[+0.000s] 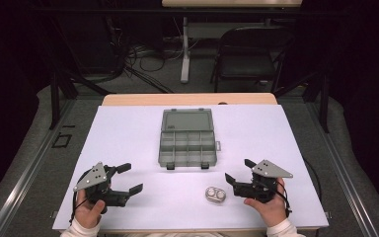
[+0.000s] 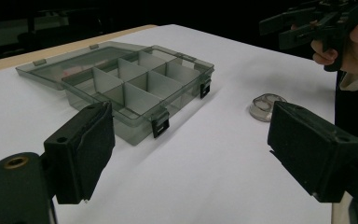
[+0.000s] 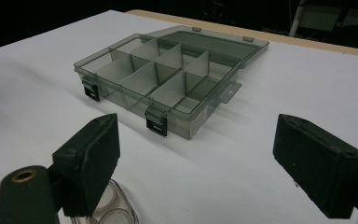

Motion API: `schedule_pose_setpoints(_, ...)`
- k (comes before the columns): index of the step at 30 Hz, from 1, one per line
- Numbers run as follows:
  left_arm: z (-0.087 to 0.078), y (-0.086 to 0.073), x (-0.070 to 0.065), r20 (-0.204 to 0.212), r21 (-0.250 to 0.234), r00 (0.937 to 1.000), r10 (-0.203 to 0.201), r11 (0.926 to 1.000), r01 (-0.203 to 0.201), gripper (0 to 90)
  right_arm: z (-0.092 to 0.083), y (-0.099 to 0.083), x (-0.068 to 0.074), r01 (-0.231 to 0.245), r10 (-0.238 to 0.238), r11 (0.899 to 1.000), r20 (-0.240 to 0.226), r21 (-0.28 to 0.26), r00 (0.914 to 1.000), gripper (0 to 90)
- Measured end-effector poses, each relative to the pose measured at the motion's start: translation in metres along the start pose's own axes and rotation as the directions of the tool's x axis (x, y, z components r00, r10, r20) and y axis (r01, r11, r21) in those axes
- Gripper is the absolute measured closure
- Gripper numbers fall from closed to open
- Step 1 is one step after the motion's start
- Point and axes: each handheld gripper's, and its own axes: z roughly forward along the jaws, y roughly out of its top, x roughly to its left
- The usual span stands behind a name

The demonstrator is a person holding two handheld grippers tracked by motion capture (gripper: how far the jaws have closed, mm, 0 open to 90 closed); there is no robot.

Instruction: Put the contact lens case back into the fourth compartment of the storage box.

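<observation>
Two grippers sat low on the white counter (image 1: 128, 128) in the high view: left gripper (image 1: 132, 178) and right gripper (image 1: 238, 170), both with jaws wide apart and holding nothing. Between them, farther back, was a smoky compartment box (image 1: 187, 143), lid flipped open flat. A small clear case (image 1: 215, 195) lay just beside the right gripper. Left gripper view had the box (image 2: 135, 88) ahead-left and the case (image 2: 263, 106) to the right. Right gripper view caught the case (image 3: 112, 207) right under its jaw.
</observation>
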Motion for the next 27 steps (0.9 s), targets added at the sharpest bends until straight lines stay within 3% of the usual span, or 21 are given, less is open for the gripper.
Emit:
schedule_pose_setpoints(17, -0.0022, -0.0006, -0.0011, 0.012, 0.007, 0.9999, 0.010, 0.9999, -0.010, 15.4, 0.0032, -0.0003, 0.0016, 0.042, -0.042, 0.998, -0.011, 0.041, 0.9991, 13.9)
schedule_pose_setpoints(27, -0.0029, -0.0010, -0.0021, 0.016, 0.014, 0.9998, 0.013, 0.9998, -0.014, 15.4, 0.0067, -0.0002, 0.0060, 0.111, -0.106, 0.987, -0.052, 0.114, 0.9930, 13.2)
